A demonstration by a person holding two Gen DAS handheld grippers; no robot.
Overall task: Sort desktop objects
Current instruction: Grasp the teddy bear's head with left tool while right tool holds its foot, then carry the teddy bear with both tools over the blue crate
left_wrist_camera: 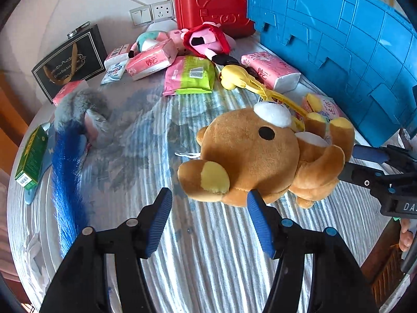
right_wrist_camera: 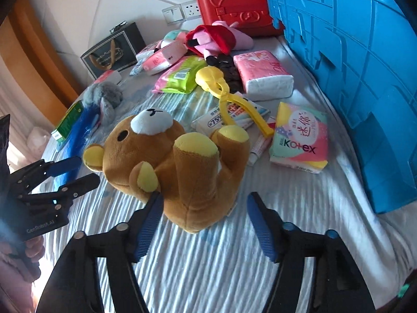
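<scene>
A brown plush bear (left_wrist_camera: 260, 156) lies on its back on the striped cloth, feet up; it also shows in the right wrist view (right_wrist_camera: 182, 167). My left gripper (left_wrist_camera: 209, 203) is open, its right finger touching the bear's underside near one ear. My right gripper (right_wrist_camera: 206, 208) is open and straddles the bear's rear end without closing on it. Each gripper shows in the other's view, the right (left_wrist_camera: 365, 167) by the bear's legs and the left (right_wrist_camera: 75, 172) by its head. A yellow plastic clip (right_wrist_camera: 224, 94), pink tissue packs (right_wrist_camera: 263, 73) and a Kotex pack (right_wrist_camera: 299, 138) lie behind.
A blue crate (left_wrist_camera: 351, 52) stands along the right. A red case (left_wrist_camera: 213, 7), a black gift bag (left_wrist_camera: 70, 60), pink plush toys (left_wrist_camera: 206, 39), a grey plush (left_wrist_camera: 86, 114), a blue fluffy tail (left_wrist_camera: 67, 172) and a green box (left_wrist_camera: 31, 156) lie around.
</scene>
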